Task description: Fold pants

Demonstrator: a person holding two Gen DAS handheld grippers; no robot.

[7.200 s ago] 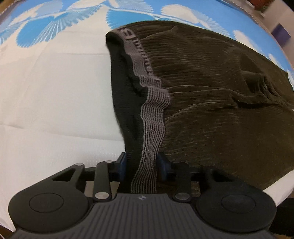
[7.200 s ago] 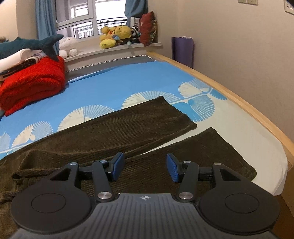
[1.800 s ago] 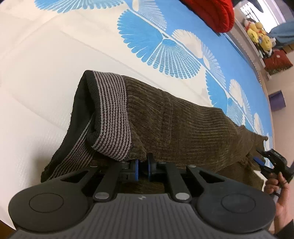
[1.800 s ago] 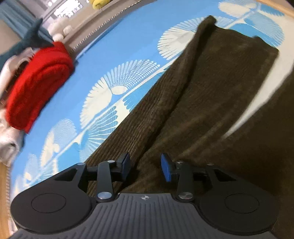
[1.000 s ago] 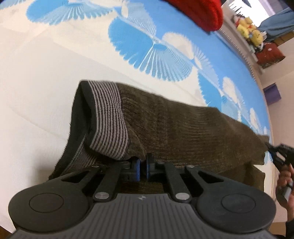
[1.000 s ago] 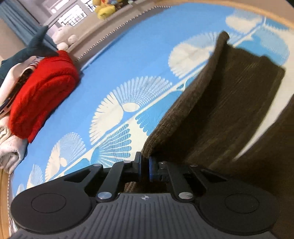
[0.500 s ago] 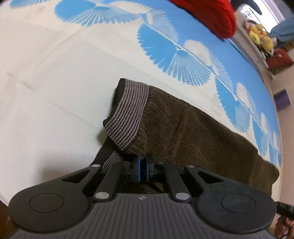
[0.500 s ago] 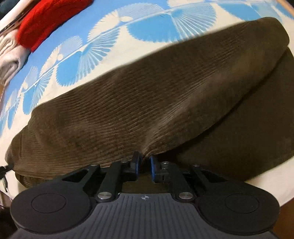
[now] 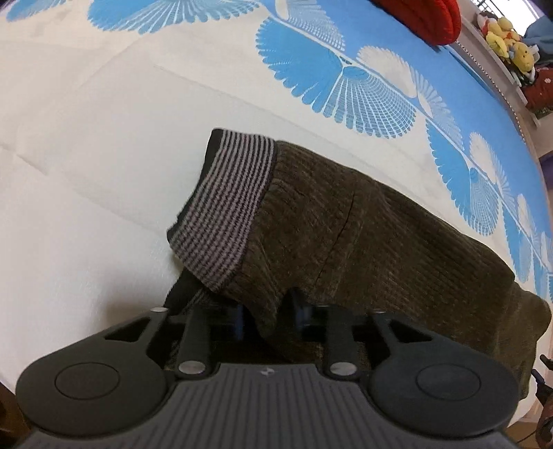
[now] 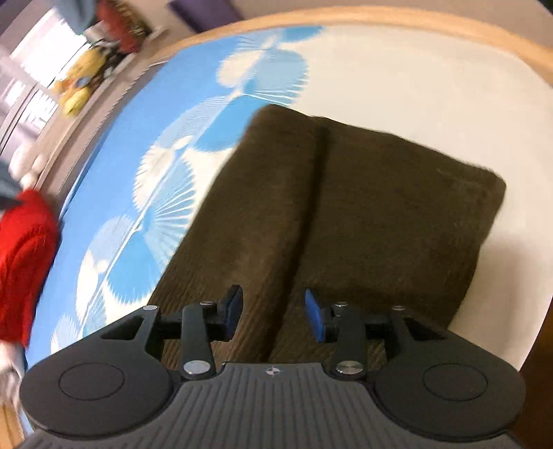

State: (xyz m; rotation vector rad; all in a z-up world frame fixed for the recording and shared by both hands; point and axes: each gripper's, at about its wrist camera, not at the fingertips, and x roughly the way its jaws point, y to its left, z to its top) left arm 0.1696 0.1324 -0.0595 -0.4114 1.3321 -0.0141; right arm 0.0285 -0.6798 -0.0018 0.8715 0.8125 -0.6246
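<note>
The dark brown corduroy pants [image 9: 363, 235] lie folded lengthwise on the bed, one leg laid over the other. The grey striped waistband [image 9: 224, 210] is at the near left in the left wrist view. My left gripper [image 9: 268, 319] is open, with a fold of the waist fabric hanging loosely between its fingers. In the right wrist view the leg ends [image 10: 363, 193] lie stacked, and my right gripper [image 10: 273, 317] is open and empty just above them.
The bed sheet [image 9: 103, 138] is white with blue fan patterns. A red knit bundle [image 10: 20, 262] lies far left. Stuffed toys [image 9: 508, 38] sit on the window sill. The wooden bed frame [image 10: 449, 31] curves round the far edge.
Both grippers have opened and let go of the pants. The upper leg now lies flat over the lower one. The right gripper has drawn back and turned toward the leg ends.
</note>
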